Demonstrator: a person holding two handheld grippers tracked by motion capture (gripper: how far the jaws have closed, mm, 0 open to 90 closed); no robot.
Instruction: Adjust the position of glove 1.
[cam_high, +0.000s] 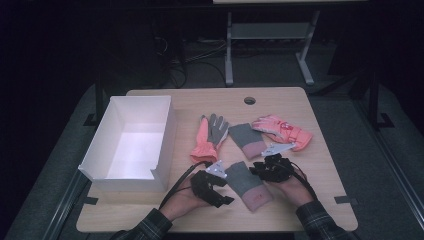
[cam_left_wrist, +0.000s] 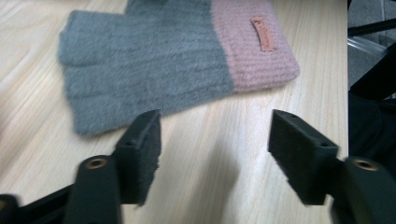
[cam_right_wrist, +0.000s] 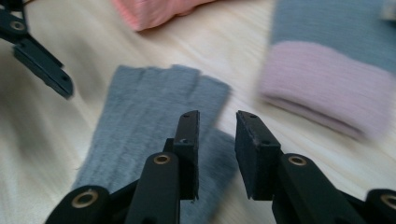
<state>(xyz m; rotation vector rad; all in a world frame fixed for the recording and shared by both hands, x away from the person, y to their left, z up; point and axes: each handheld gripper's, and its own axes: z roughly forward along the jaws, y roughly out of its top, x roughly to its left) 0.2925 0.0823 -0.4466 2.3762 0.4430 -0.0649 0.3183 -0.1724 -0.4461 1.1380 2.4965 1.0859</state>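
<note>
- High view, nearest item: my left gripper (cam_high: 218, 192) at 7 o'clock of the table (cam_high: 330, 200), jaws wide apart, nothing between them.
- My right gripper (cam_high: 260, 171) at 5 o'clock, jaws parted a little, also empty; both hands low, forearms coming in from the near edge.
- Grey knit glove (cam_high: 247, 185) with pink cuff, flat between my grippers, released on the wood.
- Farther, centre: second grey glove (cam_high: 246, 140), then an orange-and-grey work glove (cam_high: 207, 136) at 11 o'clock and a pink glove (cam_high: 282, 130) at 1 o'clock.
- White box (cam_high: 165, 135) at 9 o'clock, holding nothing.
- Judgement: sorting barely begun; all four gloves remain outside.
</note>
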